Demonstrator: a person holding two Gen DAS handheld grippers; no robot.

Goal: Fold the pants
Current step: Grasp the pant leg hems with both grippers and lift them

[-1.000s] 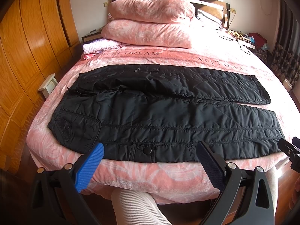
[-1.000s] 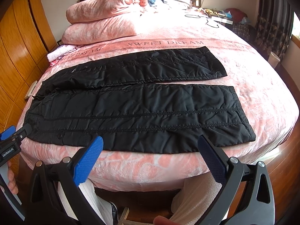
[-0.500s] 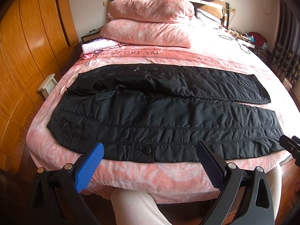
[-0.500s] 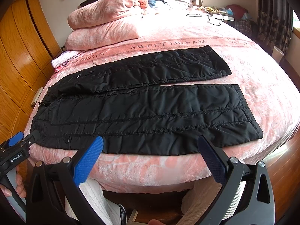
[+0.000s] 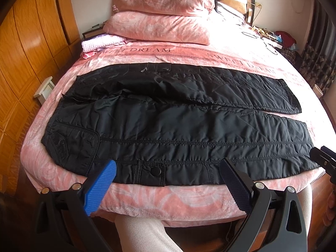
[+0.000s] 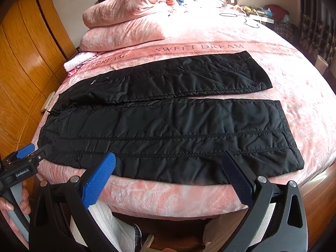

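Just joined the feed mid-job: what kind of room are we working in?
Most likely a home bedroom: black pants lie spread on a bed with a pink cover, stacked pink pillows sit at the headboard, and wooden wardrobe doors line one side.

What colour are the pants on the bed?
Black pants, clearest in the right wrist view.

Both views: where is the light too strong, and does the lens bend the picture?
Left wrist view: the bedcover is washed out by sunlight near the headboard, and the black pants stay dark but readable. Right wrist view: glare again at the far side of the bed, and the wardrobe curves from fisheye distortion. The corners are dark in both views.
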